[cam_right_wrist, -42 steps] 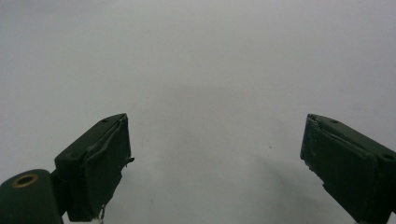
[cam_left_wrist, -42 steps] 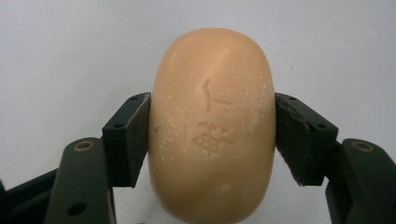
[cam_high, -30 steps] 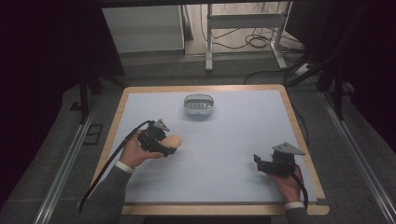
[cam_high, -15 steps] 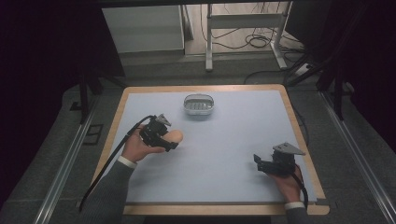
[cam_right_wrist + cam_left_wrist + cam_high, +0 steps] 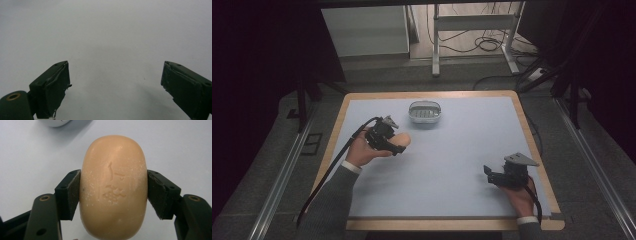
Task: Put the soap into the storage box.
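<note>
An oval peach-coloured soap bar (image 5: 113, 187) with a stamped mark sits between the two black pads of my left gripper (image 5: 113, 192), which is shut on its sides. From above, the soap bar (image 5: 403, 140) pokes out of the left gripper (image 5: 393, 141) over the left-middle of the table, a little short of a small grey soap dish (image 5: 425, 112) at the back centre. My right gripper (image 5: 490, 174) rests near the table's front right, open, its jaws wide apart in the right gripper view (image 5: 115, 82) with nothing between them.
The table has a pale blue mat (image 5: 452, 160) framed by a wooden rim (image 5: 532, 145). A corner of the white dish (image 5: 53, 122) peeks in at the top of the left gripper view. Dark floor, cables and a metal stand lie beyond the table.
My left gripper has carried the soap bar up and towards the dish at the back. The right gripper has stayed put.
</note>
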### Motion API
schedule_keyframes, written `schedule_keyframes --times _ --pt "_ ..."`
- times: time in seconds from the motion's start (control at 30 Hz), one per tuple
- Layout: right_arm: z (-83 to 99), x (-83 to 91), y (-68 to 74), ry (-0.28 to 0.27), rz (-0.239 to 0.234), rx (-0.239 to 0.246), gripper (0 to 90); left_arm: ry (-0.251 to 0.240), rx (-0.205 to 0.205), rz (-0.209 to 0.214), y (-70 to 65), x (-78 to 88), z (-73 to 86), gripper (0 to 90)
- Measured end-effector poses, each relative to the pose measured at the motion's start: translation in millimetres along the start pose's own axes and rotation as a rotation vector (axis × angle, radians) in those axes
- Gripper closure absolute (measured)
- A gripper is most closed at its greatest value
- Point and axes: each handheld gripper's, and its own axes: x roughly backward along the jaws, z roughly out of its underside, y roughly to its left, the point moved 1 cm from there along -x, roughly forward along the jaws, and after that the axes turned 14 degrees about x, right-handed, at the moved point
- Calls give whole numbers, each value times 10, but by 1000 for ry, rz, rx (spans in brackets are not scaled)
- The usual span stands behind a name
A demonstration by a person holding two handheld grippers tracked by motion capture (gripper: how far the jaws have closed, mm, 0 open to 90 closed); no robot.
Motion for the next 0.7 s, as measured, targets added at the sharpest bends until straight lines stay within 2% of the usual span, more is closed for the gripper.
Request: schedule_keyframes --times 0.7 --pt "1 1 -2 -1 1 -2 85 -1 7 -10 158 -84 -274 328"
